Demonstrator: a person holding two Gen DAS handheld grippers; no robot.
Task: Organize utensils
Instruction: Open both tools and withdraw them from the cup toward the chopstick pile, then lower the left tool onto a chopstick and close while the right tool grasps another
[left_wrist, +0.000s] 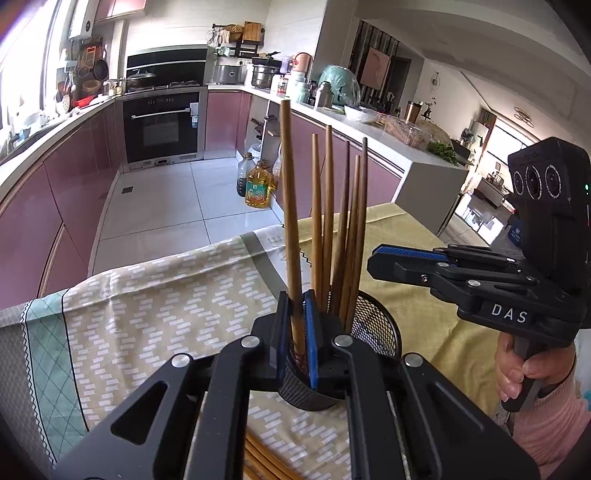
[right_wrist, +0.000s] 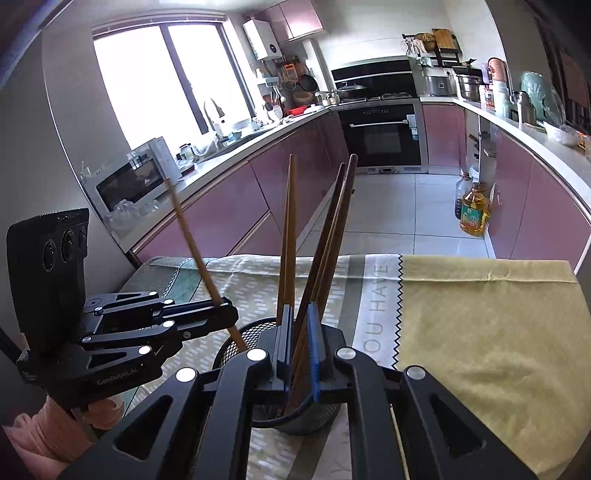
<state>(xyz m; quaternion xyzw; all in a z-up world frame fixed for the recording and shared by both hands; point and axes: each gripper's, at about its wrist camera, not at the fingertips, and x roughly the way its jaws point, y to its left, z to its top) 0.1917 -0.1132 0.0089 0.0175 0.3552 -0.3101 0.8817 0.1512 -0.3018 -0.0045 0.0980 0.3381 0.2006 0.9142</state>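
Kitchen, mid-tidy: at far left the beige brick-patterned cloth w/ a teal edge (left_wrist: 166, 295) covers the tabletop (left_wrist: 110, 332); behind it runs a row of mauve cabinets w/ a black built-in oven (left_wrist: 162, 125).

Centre, left-wrist view: the left gripper (left_wrist: 295, 306) is pinching a long light-brown wooden chopstick (left_wrist: 287, 184) between its blue pads; the stick stands near upright, its lower end inside the black wire-mesh cup (left_wrist: 376, 328), which sits on the tabletop where the patterned cloth meets a plain yellow-green cloth (left_wrist: 424, 314). Five more brown wooden chopsticks (left_wrist: 327, 203) stand fanned in the same cup, just right of the held one; a few loose wooden chopsticks (left_wrist: 262, 461) lie flat on the tabletop at the bottom edge, partly hidden under the gripper. On the floor beyond, a yellow cooking-oil bottle (left_wrist: 258, 188).

Right: the right gripper (left_wrist: 373, 260) reaches in level from the side, tips just beside the rightmost chopstick; its pads are pressed close together, w/ only a narrow slit btwn them; its own camera shows dark chopsticks through that slit, but whether a pad touches one cannot be told. A person's hand (left_wrist: 517, 369) in a pink knitted sleeve (left_wrist: 546, 417) grips its handle.
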